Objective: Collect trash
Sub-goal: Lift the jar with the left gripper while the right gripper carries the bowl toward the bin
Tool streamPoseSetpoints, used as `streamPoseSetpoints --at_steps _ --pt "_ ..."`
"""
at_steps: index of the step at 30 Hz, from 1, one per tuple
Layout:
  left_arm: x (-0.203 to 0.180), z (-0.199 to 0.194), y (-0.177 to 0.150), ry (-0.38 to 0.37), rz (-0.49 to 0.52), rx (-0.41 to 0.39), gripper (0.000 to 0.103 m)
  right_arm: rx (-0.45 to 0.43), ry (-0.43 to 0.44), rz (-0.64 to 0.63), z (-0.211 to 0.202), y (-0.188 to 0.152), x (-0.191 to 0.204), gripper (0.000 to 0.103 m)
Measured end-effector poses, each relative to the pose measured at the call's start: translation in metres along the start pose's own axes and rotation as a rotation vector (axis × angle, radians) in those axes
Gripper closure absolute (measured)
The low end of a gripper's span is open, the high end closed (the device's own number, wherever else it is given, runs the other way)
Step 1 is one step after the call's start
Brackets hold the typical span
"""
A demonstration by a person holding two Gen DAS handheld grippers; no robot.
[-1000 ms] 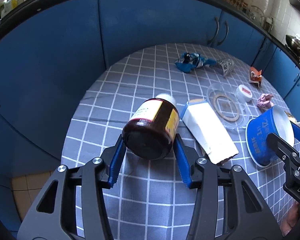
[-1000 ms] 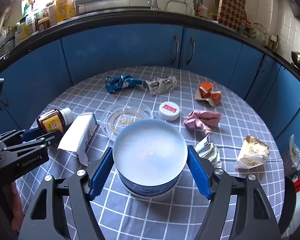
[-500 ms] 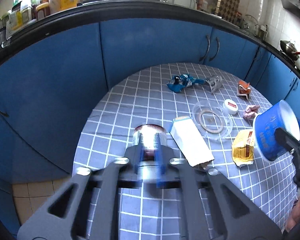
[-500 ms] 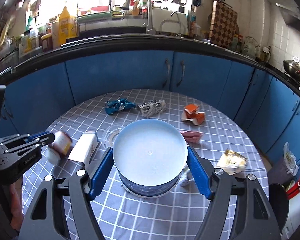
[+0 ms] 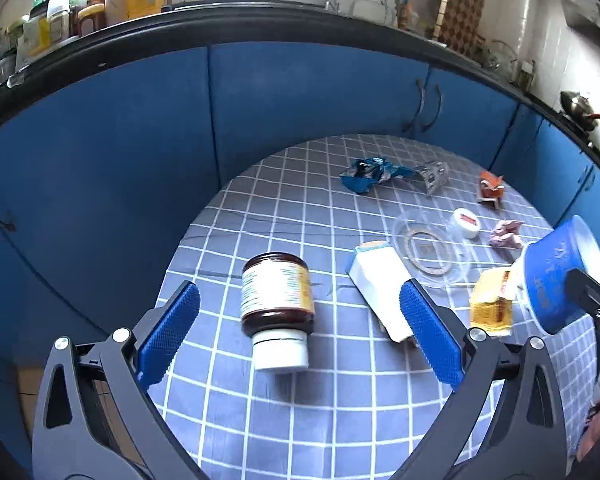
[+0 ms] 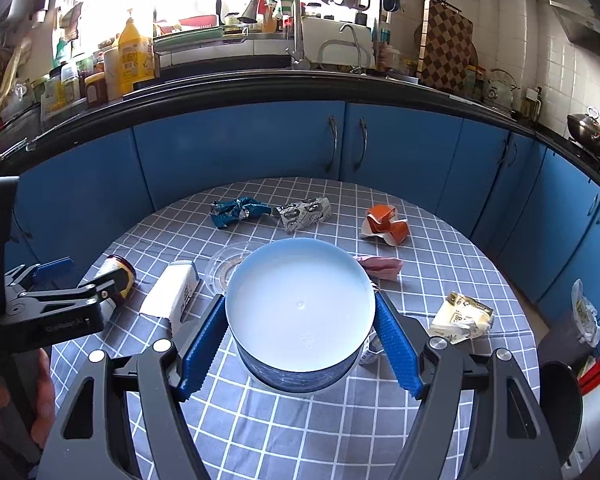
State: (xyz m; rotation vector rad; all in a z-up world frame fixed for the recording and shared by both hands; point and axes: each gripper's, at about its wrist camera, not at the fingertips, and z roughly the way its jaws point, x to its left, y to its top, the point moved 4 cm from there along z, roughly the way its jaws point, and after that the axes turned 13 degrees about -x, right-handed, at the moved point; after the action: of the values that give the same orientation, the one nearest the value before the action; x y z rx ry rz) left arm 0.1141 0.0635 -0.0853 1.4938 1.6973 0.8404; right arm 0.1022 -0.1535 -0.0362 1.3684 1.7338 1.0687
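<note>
While litter lies all over the table: nothing yet dropped into the bucket, by the look of its bare white inside.
Bucket (image 6: 300, 312): blue outside, clamped between the blue pads of the right gripper (image 6: 300, 344), carried over the near middle of the table (image 6: 440, 248).
Left gripper (image 5: 300, 336): jaws opening, wide apart, gripping nothing; jar well clear of both pads.
Jar (image 5: 276, 300): dark glass, on its side on the cloth, white cap toward the camera.
Left to collect: jar, white carton (image 5: 380, 292), clear lid (image 5: 430, 252), blue wrapper (image 5: 370, 174), grey wrapper (image 6: 305, 213), orange carton (image 6: 385, 226), pink scrap (image 6: 380, 266), yellow packet (image 6: 460, 316), small white cap (image 5: 466, 223).
Progress: barely begun, judging by the count.
Edges: jar near the table's left rim, likely to roll; yellow packet near the right rim.
Open room: bare cloth at the near side, free for both grippers.
</note>
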Motion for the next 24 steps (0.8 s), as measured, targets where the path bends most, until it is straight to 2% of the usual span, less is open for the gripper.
streamPoseSetpoints --at_steps 2,4,5,6,7,9,16,24 --pt "0.001 0.007 -0.002 0.010 0.003 0.015 0.008 0.008 0.005 0.004 0.005 -0.002 -0.001 0.032" --pt "0.003 0.017 -0.006 0.019 0.000 0.043 0.026 0.017 0.007 0.010 0.009 -0.004 -0.002 0.032" --pt "0.005 0.022 -0.009 0.024 -0.007 0.060 0.031 0.020 0.007 0.014 0.011 -0.005 -0.003 0.032" --pt "0.007 0.024 -0.012 0.025 -0.014 0.072 0.046 0.022 0.007 0.016 0.013 -0.005 -0.003 0.032" --pt "0.009 0.031 -0.015 0.018 -0.024 0.097 0.053 0.025 0.008 0.021 0.015 -0.006 -0.004 0.032" --pt "0.012 0.037 -0.020 0.016 -0.034 0.125 0.057 0.030 0.010 0.027 0.017 -0.007 -0.004 0.032" --pt "0.014 0.031 -0.019 -0.001 -0.051 0.130 0.057 0.024 0.008 0.030 0.017 -0.005 -0.004 0.032" --pt "-0.001 0.003 -0.009 -0.022 -0.020 0.077 0.057 -0.015 -0.012 0.023 -0.003 0.005 -0.009 0.032"
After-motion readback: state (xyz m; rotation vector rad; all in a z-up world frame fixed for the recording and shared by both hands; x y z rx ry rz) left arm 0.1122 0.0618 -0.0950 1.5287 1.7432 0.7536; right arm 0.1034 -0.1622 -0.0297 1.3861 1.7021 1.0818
